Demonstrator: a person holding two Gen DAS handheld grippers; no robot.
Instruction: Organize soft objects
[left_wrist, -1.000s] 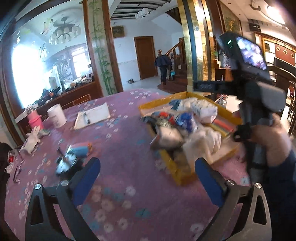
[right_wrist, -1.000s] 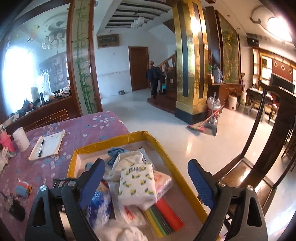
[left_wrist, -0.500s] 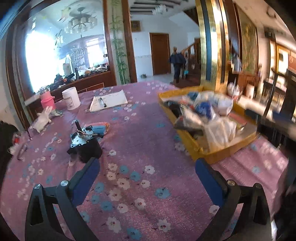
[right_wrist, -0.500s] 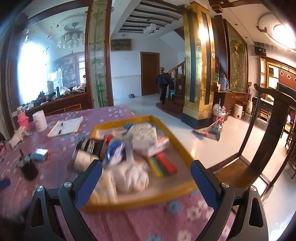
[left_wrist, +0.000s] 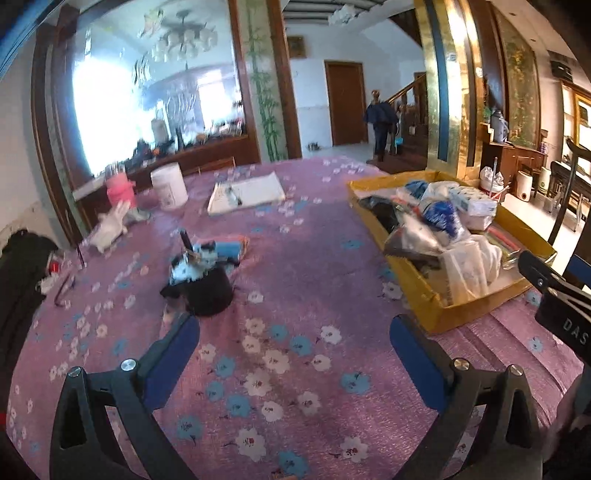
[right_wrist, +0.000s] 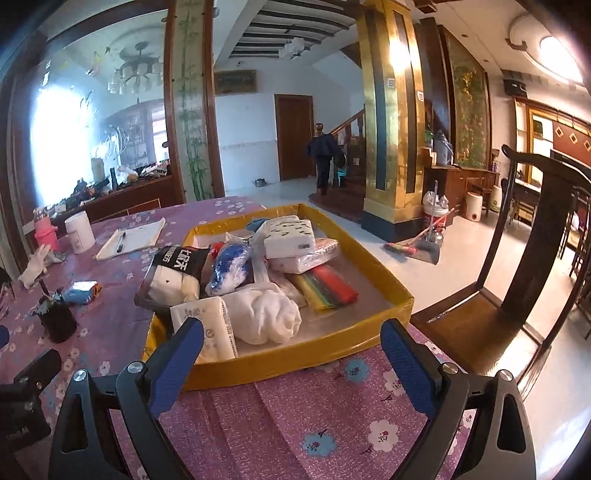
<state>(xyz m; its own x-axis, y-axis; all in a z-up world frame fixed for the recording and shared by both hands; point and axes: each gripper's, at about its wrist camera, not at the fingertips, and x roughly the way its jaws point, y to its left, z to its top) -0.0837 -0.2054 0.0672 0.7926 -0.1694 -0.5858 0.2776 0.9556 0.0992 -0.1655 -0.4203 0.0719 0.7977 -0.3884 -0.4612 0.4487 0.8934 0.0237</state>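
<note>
Left gripper (left_wrist: 295, 354): jaws wide apart, empty, over bare purple cloth (left_wrist: 280, 295); black pen cup (left_wrist: 207, 291) just ahead of its left finger, yellow tray (left_wrist: 436, 314) ahead-right.

Right gripper (right_wrist: 291, 354): jaws wide apart, empty, tray rim (right_wrist: 280, 362) just ahead; white tissue pack (right_wrist: 207, 325) and white cloth bundle (right_wrist: 266, 317) nearest inside.

Risk: soft packs heaped and overlapping, so pinch may drag neighbour or slip on plastic wrap.

Versus a second ago: both grippers backed away from tray; right one no longer over the contents.

The tray (right_wrist: 391, 295) of soft packs sits at the table's (left_wrist: 303, 280) right edge, the pen cup (left_wrist: 208, 291) left of it.
</note>
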